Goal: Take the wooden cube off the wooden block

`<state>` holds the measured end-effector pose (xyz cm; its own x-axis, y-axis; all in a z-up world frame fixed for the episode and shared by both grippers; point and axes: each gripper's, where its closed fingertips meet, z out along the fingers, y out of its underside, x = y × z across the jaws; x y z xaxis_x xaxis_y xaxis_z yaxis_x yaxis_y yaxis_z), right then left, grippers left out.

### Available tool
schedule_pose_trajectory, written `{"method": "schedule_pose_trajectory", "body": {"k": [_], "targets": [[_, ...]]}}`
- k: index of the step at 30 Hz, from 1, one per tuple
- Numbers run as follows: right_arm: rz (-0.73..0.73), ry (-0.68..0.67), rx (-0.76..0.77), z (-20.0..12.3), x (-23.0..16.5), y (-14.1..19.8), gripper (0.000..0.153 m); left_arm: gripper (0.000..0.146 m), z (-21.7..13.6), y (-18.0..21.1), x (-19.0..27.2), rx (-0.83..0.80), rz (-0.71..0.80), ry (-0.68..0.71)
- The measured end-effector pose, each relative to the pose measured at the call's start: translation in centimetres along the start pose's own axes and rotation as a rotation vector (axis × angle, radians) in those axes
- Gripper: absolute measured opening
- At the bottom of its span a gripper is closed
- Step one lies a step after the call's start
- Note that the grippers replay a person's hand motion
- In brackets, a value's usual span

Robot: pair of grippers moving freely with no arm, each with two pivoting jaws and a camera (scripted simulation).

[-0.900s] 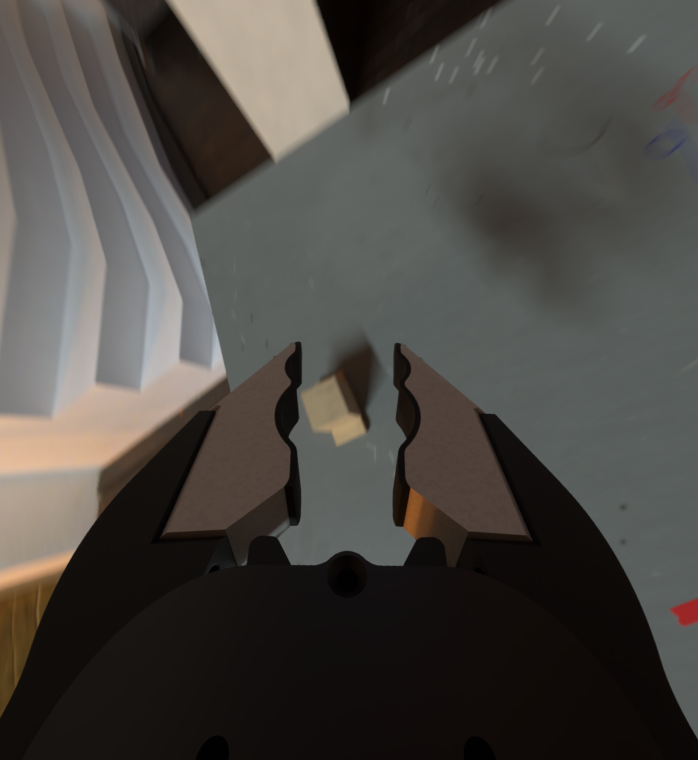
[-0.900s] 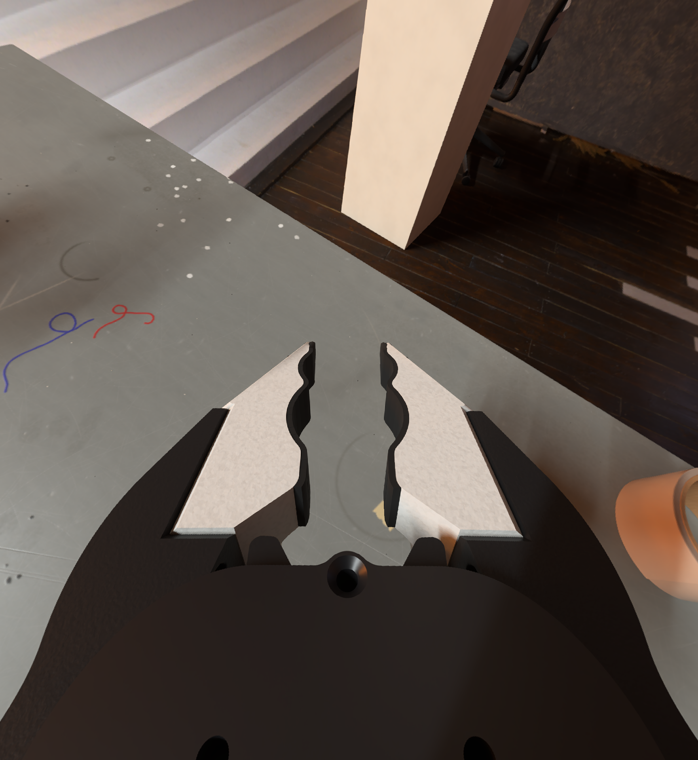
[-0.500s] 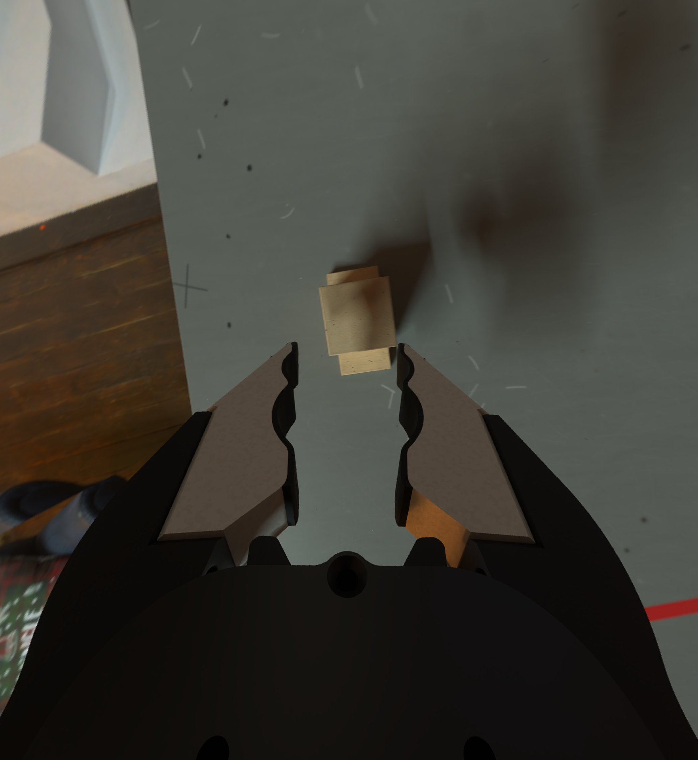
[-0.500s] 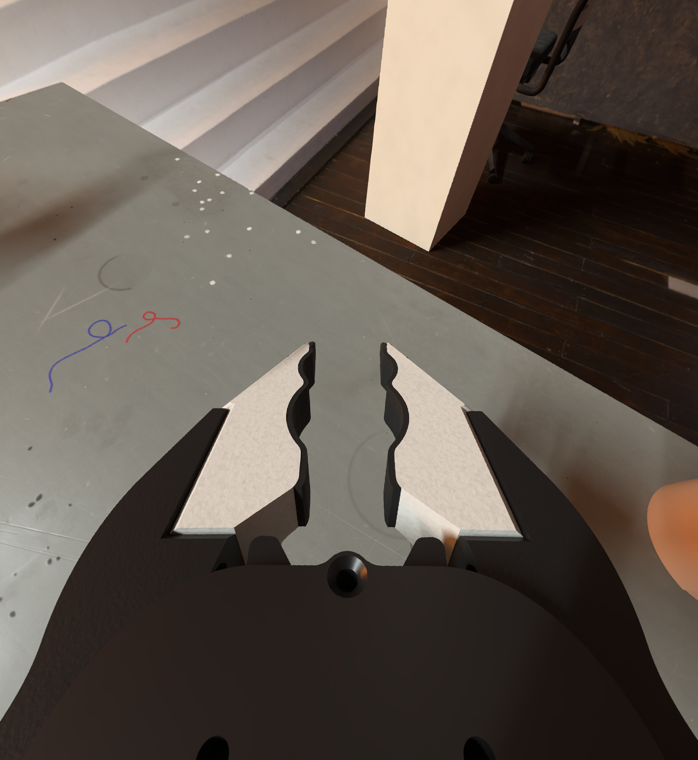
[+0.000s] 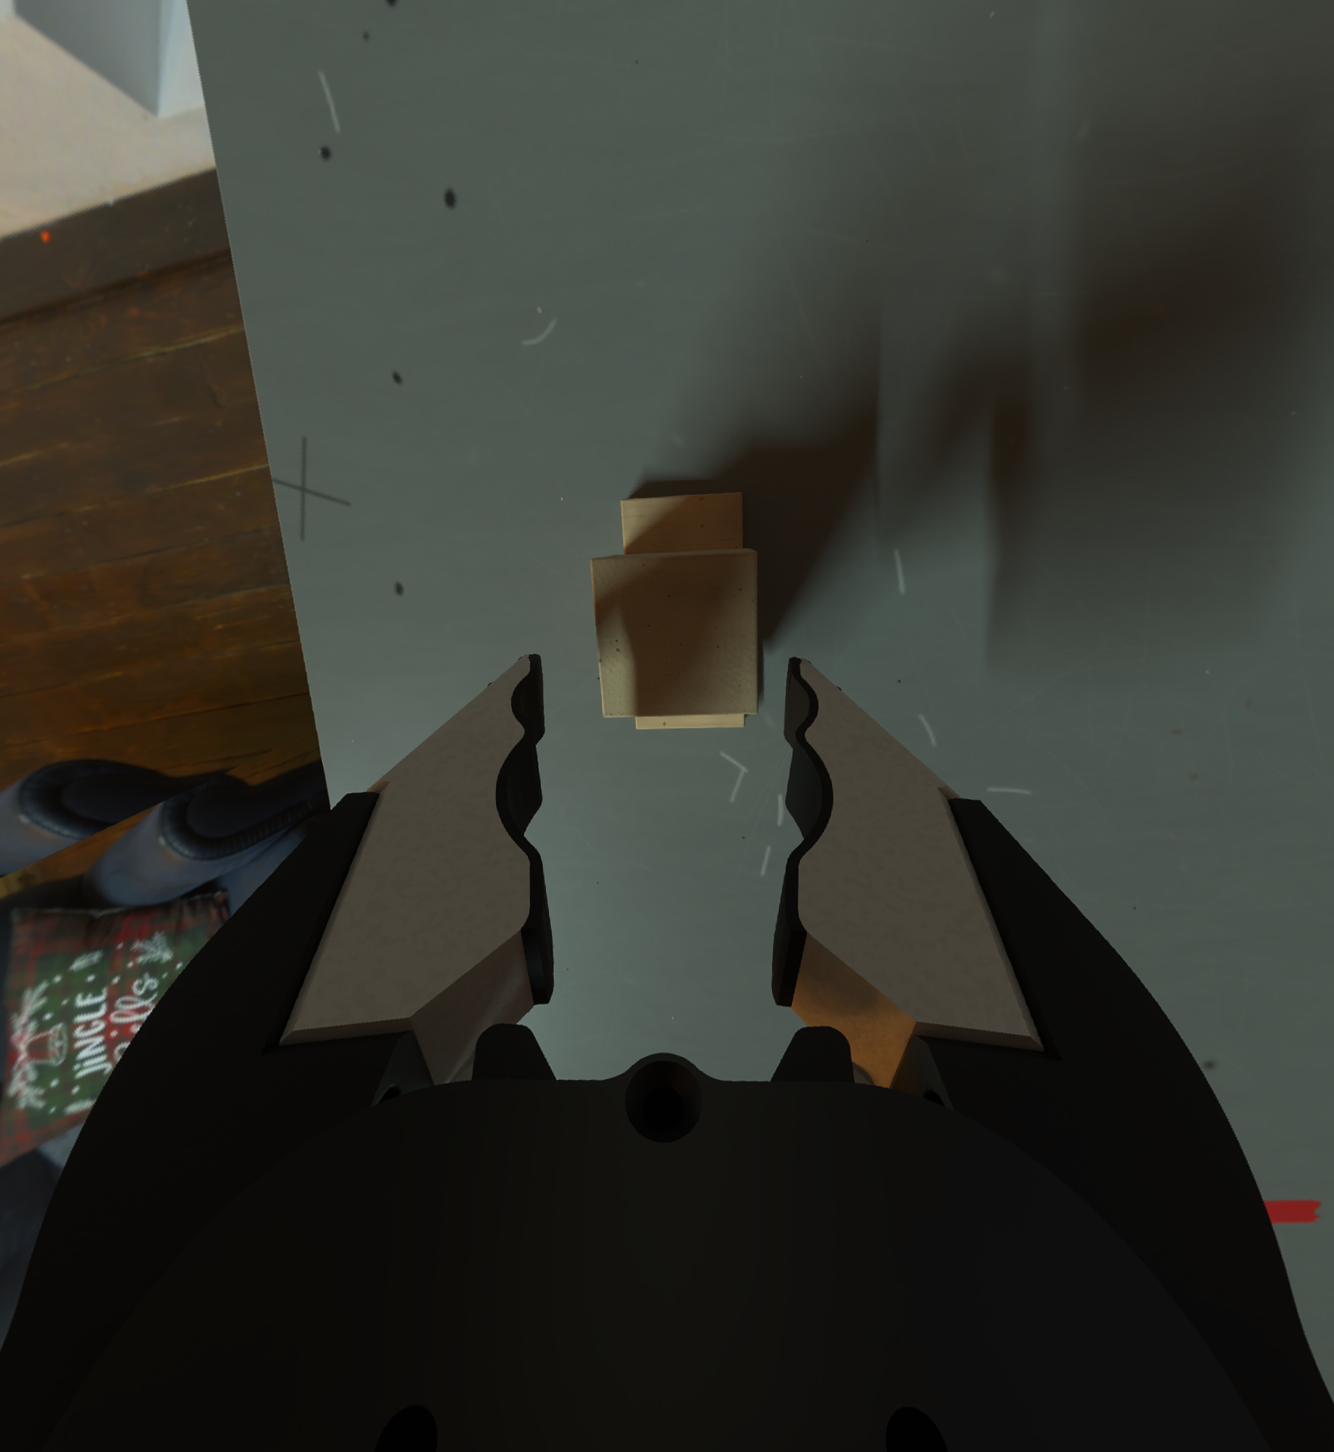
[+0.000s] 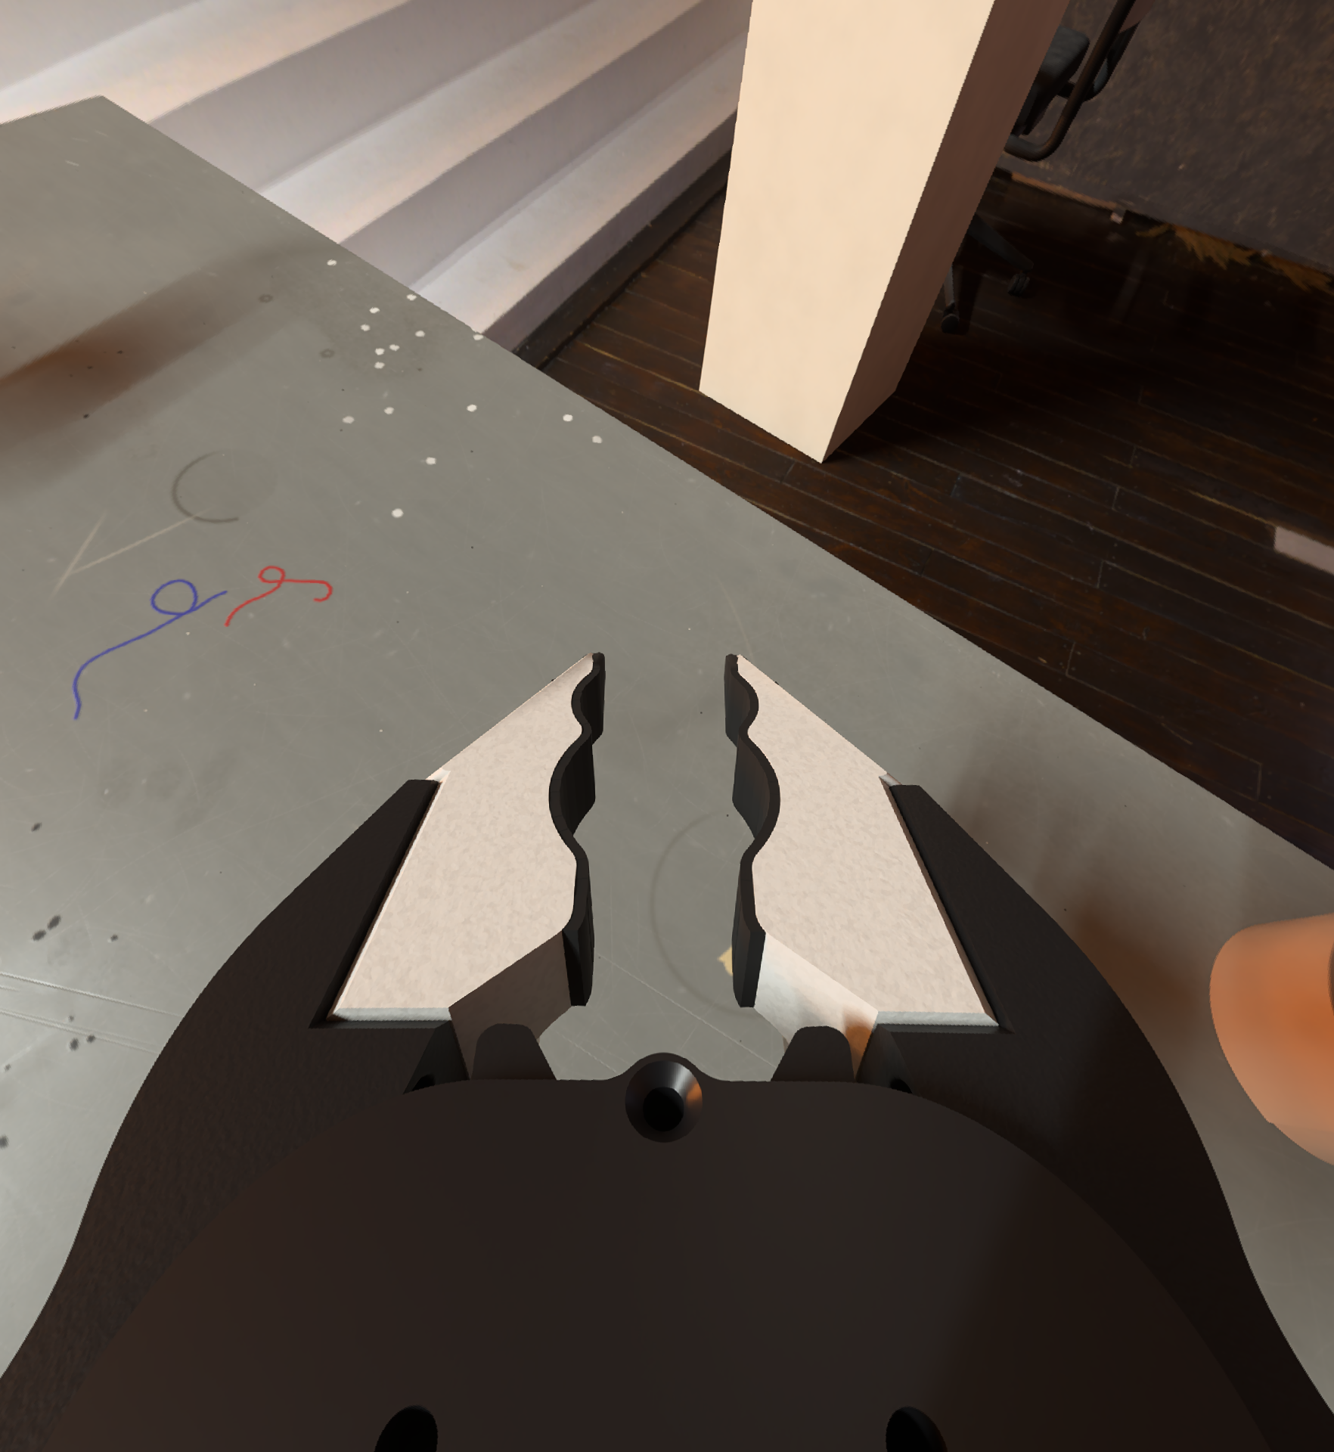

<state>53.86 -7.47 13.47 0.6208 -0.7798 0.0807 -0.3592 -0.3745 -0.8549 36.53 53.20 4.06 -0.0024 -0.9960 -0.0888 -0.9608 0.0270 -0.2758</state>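
In the left wrist view a pale wooden cube (image 5: 676, 632) sits on top of a narrower wooden block (image 5: 681, 521), whose ends show past the cube's far and near sides. Both stand on the grey table (image 5: 727, 236). My left gripper (image 5: 664, 668) is open and empty, looking almost straight down, its fingertips just short of the cube on either side of its near edge. My right gripper (image 6: 664, 664) is open and empty over bare table in the right wrist view. Cube and block do not show there.
The table's left edge (image 5: 271, 471) runs close to the cube, with wooden floor, dark shoes (image 5: 177, 825) and a patterned cushion (image 5: 74, 1021) below. An orange roll of tape (image 6: 1308, 1037) lies right of my right gripper. A cream pillar (image 6: 844, 220) stands beyond the table's far edge.
My left gripper tipped down over the cube and closed in, so cube and block look larger and nearer the fingertips. Its jaws opened wider. My right gripper shifted slightly; the tape slid right in view.
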Motion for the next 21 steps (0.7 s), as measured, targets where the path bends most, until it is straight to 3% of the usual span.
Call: {"method": "schedule_pose_trajectory", "body": {"k": [14,21], "targets": [[-0.014,0.011,-0.029,-0.3,0.6,0.7,0.030,0.043,1.2,-0.2,0.1,-0.049,-0.071,0.017],[-0.007,0.020,0.000,-1.5,1.3,0.2,0.030,0.043,-1.8,-1.6,0.1,0.074,-0.044,0.007]]}}
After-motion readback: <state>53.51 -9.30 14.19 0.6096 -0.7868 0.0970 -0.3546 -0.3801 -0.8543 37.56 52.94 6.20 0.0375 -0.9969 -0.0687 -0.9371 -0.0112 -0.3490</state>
